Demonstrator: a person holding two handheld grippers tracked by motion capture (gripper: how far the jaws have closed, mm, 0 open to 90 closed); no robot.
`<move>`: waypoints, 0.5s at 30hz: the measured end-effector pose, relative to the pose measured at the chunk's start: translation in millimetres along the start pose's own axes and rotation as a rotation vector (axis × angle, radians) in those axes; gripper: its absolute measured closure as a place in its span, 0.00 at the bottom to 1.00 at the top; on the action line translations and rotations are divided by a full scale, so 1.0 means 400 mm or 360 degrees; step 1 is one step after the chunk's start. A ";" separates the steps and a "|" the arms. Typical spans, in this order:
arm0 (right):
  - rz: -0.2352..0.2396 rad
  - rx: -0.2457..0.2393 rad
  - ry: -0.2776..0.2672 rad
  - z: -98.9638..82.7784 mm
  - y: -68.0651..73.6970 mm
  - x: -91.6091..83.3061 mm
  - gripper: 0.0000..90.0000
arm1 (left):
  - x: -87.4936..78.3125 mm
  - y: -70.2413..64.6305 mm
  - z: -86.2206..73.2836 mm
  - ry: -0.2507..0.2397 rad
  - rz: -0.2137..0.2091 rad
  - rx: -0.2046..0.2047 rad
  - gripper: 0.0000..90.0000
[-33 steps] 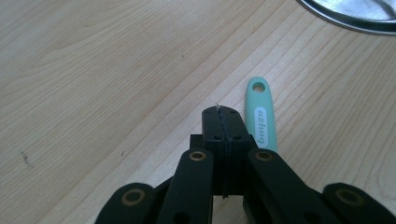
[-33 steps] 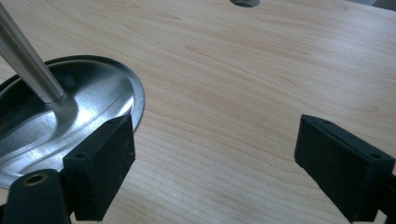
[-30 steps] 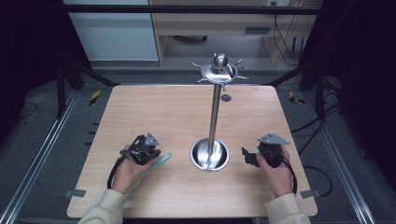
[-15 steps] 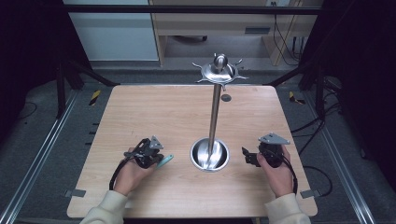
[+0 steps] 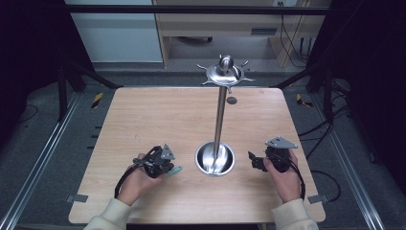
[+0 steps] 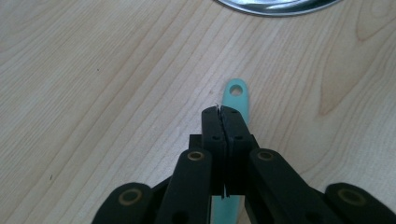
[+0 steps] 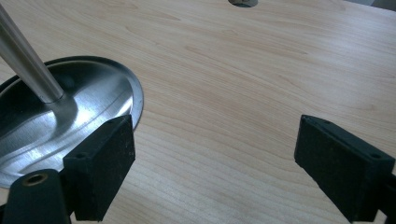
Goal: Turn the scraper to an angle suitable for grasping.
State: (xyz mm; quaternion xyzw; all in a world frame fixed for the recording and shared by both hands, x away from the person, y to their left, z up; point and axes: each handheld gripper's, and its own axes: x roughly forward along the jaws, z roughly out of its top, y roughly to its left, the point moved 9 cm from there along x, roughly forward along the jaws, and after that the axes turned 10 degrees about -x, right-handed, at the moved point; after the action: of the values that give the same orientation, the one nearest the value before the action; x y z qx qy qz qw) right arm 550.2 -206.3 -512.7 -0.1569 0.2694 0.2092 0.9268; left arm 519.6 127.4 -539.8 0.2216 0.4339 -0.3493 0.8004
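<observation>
Turquoise handle (image 6: 237, 100): a flat, thin strip with a hanging hole at its tip, lying on the wooden table (image 5: 158, 115) directly under and just ahead of the left gripper (image 6: 221, 112).
Left gripper state: jaws pressed together with only a hairline seam between them; in the left gripper view the strip passes beneath them, and I cannot tell whether they pinch it or merely sit above it.
Ahead of left gripper: the holed tip sticks out past the jaw ends; farther on, the rim of the steel stand base (image 6: 280, 7).
Handling, as a judgement: it looks like light, stiff plastic with a smooth face, so it may skid on the wood; being flat to the table, it leaves little edge to catch.
Where to take hold: across the narrow width just behind the hole, jaws on the two long edges.
Right gripper (image 7: 215, 163) state: jaws spread wide with bare table between them, holding nothing.
Beside right gripper: the dished base (image 7: 70, 121) lies just off its one jaw, with the upright pole (image 7: 28, 60) rising from it.
Farther out: in the high view the pole carries a hooked crown (image 5: 225, 72), a likely place for the hole to hang.
</observation>
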 end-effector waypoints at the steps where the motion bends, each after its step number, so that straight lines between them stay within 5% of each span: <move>1: -0.0002 -0.0003 0.0003 -0.001 -0.001 0.001 0.14 | -0.001 -0.002 0.001 0.0004 -0.0003 0.0002 0.98; 15: 0.0017 -0.0031 0.0003 0.003 0.007 0.007 0.14 | -0.048 0.000 0.015 0.0065 0.0028 0.0013 0.83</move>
State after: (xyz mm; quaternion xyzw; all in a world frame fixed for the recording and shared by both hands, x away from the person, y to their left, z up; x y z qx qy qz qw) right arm 551.4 -202.7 -513.8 -0.1646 0.2691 0.2167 0.9239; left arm 515.4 130.5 -520.4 0.2356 0.4468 -0.3394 0.7935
